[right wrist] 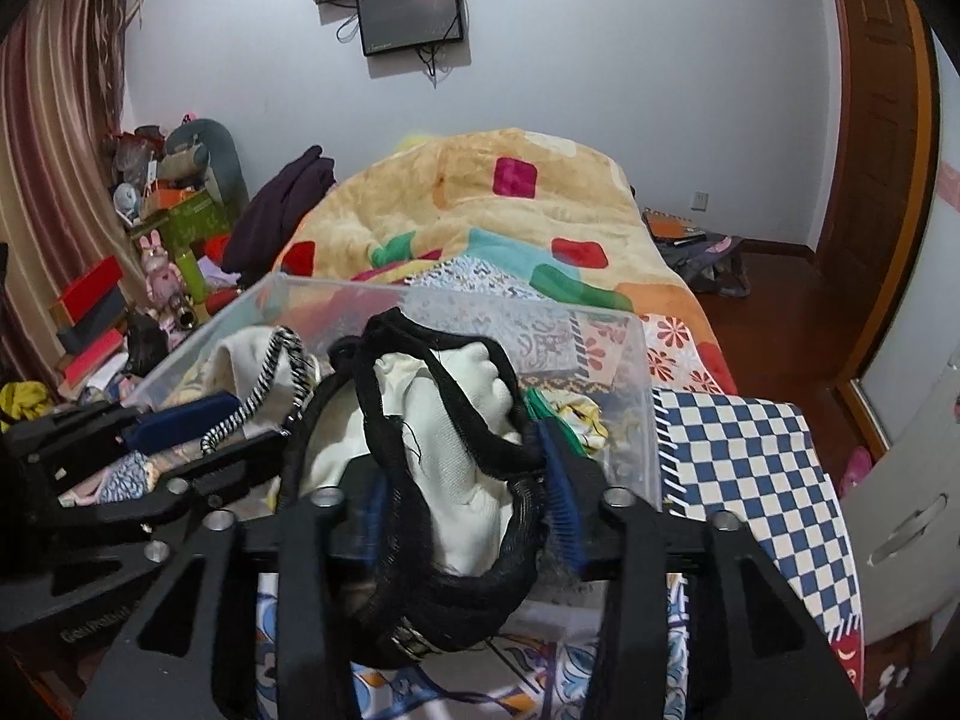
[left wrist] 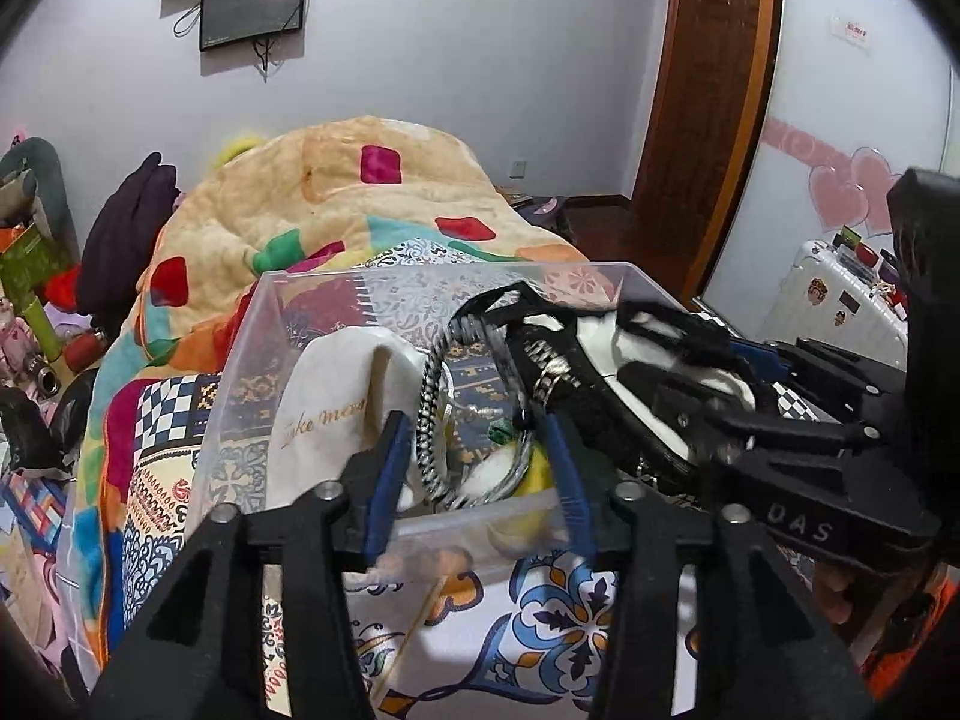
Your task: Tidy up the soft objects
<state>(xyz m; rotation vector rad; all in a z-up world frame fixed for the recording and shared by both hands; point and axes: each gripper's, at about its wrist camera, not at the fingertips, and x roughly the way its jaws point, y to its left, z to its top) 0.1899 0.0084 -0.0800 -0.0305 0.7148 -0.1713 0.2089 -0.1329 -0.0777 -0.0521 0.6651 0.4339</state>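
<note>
Between the right gripper fingers sits a clenched black-and-white cloth bundle, above the clear bin. Lower it fully before releasing. Left gripper gapes, straddling a striped cord without clamping.

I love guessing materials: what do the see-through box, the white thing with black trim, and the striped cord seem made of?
The box looks like clear, glossy rigid plastic: the bedspread pattern shows through its walls. The white thing with black trim, between the right gripper's fingers, looks like soft woven cloth, matte, with fraying threads. The striped cord, between the left gripper's fingers, seems braided textile, though metal is possible.
</note>
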